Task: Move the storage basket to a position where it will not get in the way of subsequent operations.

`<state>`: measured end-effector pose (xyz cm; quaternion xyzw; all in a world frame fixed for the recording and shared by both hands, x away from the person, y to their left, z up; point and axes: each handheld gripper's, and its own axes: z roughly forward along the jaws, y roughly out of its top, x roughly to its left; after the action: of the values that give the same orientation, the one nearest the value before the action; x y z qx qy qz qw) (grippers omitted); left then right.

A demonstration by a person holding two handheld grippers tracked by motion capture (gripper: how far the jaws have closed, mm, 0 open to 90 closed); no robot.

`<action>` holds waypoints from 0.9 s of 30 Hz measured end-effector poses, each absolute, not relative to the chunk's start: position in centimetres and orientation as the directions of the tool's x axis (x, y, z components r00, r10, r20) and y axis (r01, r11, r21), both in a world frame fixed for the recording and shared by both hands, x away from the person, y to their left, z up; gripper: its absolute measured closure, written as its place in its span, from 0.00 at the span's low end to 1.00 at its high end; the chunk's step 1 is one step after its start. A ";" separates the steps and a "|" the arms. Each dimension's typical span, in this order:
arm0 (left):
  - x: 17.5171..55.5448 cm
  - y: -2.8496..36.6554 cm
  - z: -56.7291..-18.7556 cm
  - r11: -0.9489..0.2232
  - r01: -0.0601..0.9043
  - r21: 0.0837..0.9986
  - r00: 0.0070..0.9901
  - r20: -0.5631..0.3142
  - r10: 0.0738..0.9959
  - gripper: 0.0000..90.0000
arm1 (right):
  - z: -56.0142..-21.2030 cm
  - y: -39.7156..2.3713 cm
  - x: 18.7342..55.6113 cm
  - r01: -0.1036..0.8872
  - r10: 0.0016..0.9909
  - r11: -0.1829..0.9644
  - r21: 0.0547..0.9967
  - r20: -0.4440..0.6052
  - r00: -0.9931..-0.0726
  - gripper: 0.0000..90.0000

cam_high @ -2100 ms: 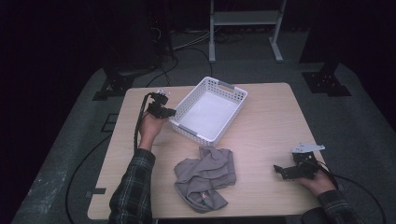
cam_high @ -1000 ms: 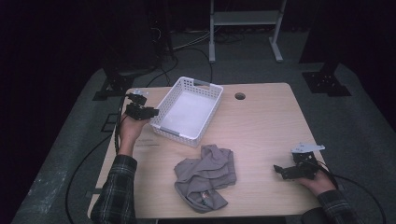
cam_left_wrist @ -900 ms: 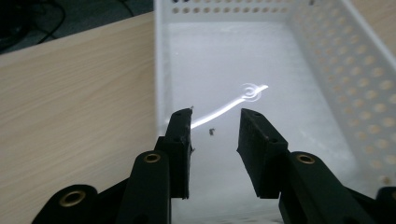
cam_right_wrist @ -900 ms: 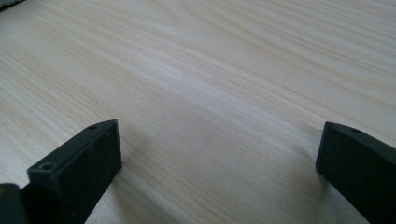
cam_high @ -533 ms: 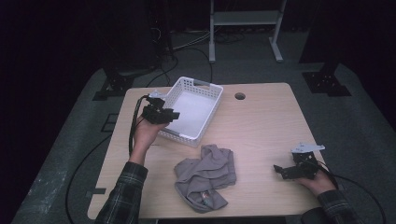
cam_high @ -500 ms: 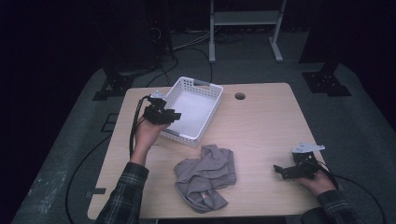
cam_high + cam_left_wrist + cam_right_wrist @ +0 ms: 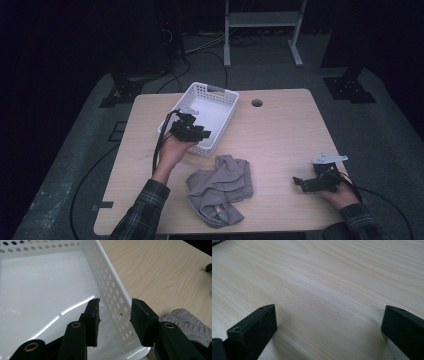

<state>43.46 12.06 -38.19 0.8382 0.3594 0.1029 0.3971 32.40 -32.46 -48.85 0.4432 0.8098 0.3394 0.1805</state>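
While the room stayed dark, the left gripper had just been opening, loose around the basket wall on the wooden table; the right gripper rested wide open.

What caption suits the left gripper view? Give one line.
Left gripper, jaws just opening, straddles the white basket wall; grey cloth lies beside on the table.

Dim in the high view: desk lit from above, surroundings sinking into near black, slightly soft and grainy. Brighter up close in the left gripper view, with white glare streaking across the basket floor. Soft shadows pooling under the black fingers in the right gripper view; near edges blurring slightly.
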 end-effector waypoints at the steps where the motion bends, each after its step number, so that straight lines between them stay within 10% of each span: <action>1: 43.4 11.8 -38.3 -0.424 0.522 0.740 0.722 -0.118 0.682 0.65 | -48.8 -32.5 32.4 0.595 0.840 0.377 0.710 0.009 -0.543 0.00; 27: 43.0 8.9 -40.1 -0.518 0.528 0.673 0.743 -0.070 0.666 0.80 | -48.9 -32.5 32.4 0.594 0.839 0.378 0.710 0.009 -0.544 0.00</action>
<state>43.05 8.86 -40.14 0.8657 0.3447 0.0986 0.3492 32.39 -32.45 -48.85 0.4422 0.8104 0.3397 0.1799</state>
